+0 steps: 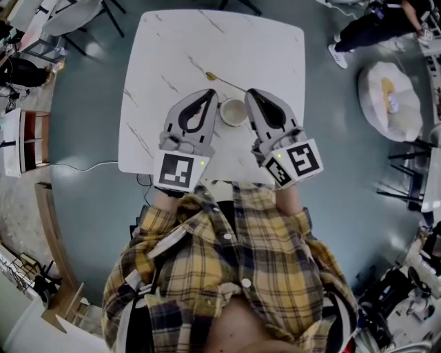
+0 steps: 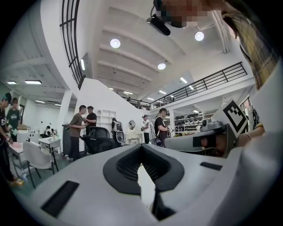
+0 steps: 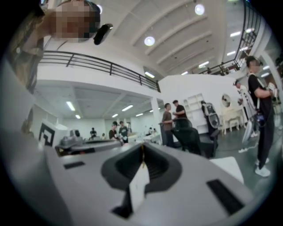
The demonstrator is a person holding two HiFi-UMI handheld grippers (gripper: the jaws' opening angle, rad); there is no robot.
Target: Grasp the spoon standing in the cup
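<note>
A slim gold spoon (image 1: 224, 82) hangs above the white marble table (image 1: 172, 48). Its bowl points to the far left, and its handle end is pinched at the tip of my right gripper (image 1: 250, 93). In the right gripper view the handle shows as a thin gold line (image 3: 142, 154) between the closed jaws. The pale round cup (image 1: 233, 112) stands on the table between the two grippers, with nothing in it that I can see. My left gripper (image 1: 209, 93) hovers just left of the cup, with its jaws together and nothing held (image 2: 142, 146).
The table's near edge (image 1: 138, 169) runs just under the grippers' marker cubes. On the grey floor, a white beanbag (image 1: 389, 100) lies at the right and a person (image 1: 375, 27) is at the far right. Chairs (image 1: 76, 17) stand at the far left. Both gripper views show people standing in the hall.
</note>
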